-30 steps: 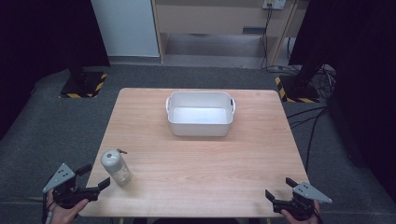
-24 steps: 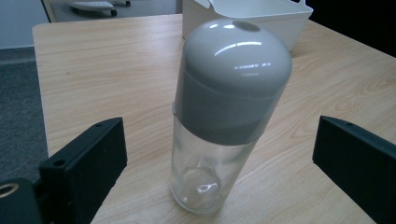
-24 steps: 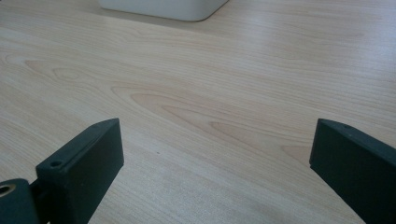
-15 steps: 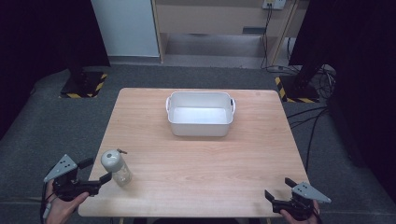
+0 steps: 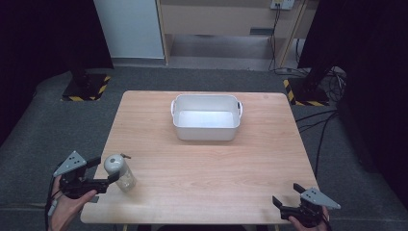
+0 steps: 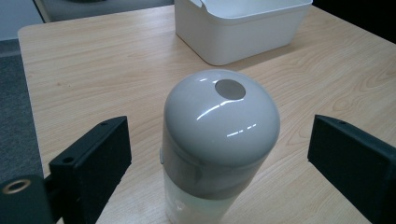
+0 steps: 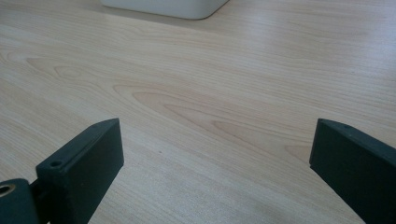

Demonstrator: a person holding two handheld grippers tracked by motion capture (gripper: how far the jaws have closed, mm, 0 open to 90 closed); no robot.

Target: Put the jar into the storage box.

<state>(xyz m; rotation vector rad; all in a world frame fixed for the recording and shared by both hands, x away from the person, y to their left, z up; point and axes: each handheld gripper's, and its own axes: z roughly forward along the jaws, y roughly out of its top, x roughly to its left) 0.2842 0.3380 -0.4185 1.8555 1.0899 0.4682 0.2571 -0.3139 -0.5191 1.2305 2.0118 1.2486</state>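
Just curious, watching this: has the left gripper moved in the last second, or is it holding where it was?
Yes. The left gripper has moved in over the table's near left corner, to the jar; its jaws, just closing, flank the jar without touching.

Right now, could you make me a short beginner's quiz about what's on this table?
1. True or false: the left gripper already squeezes the jar.
2. What stands at the table's far side: A) a white tub, B) a red kettle, C) a stack of plates?
3. What colour is the jar's cap?

Key:
1. False; the jaws flank it with gaps on both sides.
2. A, the white tub.
3. Grey.
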